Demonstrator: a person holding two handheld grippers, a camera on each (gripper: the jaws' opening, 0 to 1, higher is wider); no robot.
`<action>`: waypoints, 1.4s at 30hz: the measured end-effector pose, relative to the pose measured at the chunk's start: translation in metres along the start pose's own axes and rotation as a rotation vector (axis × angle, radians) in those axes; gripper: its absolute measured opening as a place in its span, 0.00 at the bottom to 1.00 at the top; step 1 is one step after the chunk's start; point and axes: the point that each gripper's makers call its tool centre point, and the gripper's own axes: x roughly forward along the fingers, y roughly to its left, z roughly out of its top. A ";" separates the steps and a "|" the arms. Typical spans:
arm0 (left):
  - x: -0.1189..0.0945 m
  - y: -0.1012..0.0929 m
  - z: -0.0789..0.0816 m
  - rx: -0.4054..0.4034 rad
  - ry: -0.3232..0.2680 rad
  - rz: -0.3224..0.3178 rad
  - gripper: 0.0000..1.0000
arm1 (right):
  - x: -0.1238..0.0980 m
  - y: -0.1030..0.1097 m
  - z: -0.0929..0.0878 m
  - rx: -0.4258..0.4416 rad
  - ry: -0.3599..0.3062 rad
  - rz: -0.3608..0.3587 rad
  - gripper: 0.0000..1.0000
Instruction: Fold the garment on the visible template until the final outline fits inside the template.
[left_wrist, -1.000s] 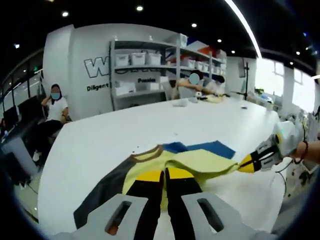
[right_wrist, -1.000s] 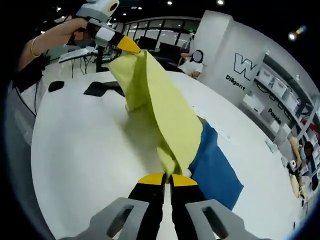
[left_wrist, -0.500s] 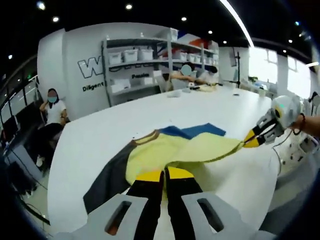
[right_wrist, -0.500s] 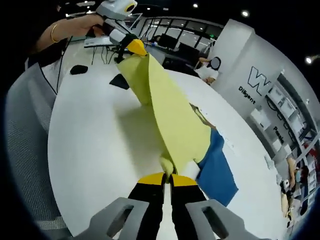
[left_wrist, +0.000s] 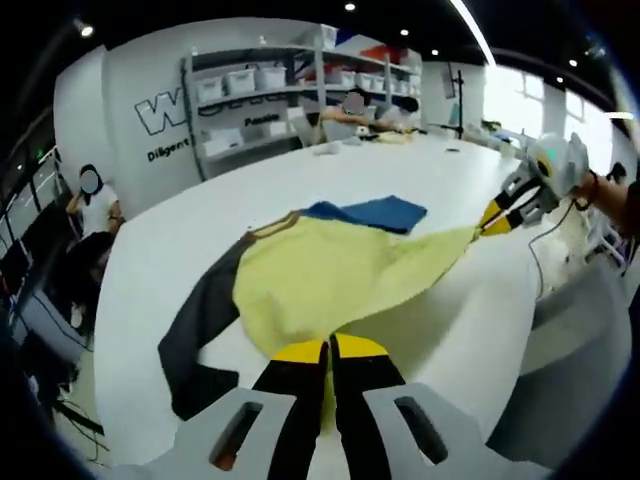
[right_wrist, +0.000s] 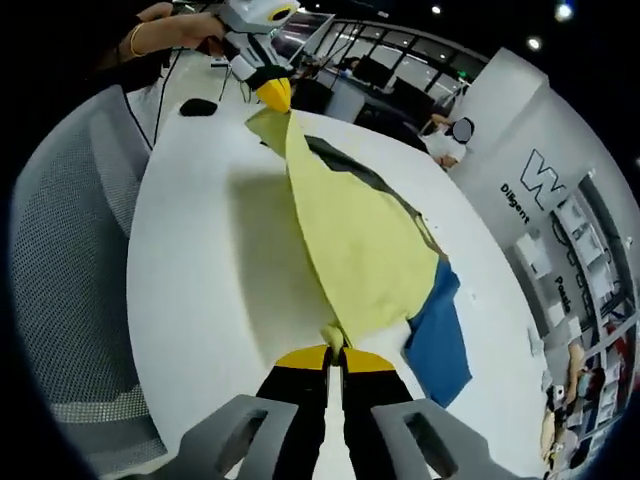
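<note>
The left gripper (left_wrist: 329, 350) pinches the near hem of the yellow garment (left_wrist: 340, 275), which is stretched over the white table (left_wrist: 200, 215). Beyond it lie the garment's dark sleeve (left_wrist: 195, 330) and blue sleeve (left_wrist: 375, 212). The right gripper (left_wrist: 492, 217), hand-held at the table's far edge, clamps the other corner. Shelves (left_wrist: 260, 100) stand behind.

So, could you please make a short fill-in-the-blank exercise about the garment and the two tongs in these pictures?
1. Both tongs, the left tongs and the right tongs, are shut on the ___ part of the garment.
2. The garment lies on a ___ table.
3. One sleeve of the garment is blue, the other is ___.

Missing words: yellow; white; dark grey
</note>
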 end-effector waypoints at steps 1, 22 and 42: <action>0.000 -0.002 -0.004 -0.004 0.010 -0.008 0.01 | 0.000 0.003 -0.003 -0.018 0.017 0.011 0.00; 0.001 -0.038 -0.091 0.078 0.242 -0.075 0.01 | 0.019 0.059 -0.030 -0.086 0.111 0.141 0.00; 0.009 -0.054 -0.122 0.057 0.327 -0.093 0.02 | 0.029 0.078 -0.048 -0.015 0.147 0.148 0.00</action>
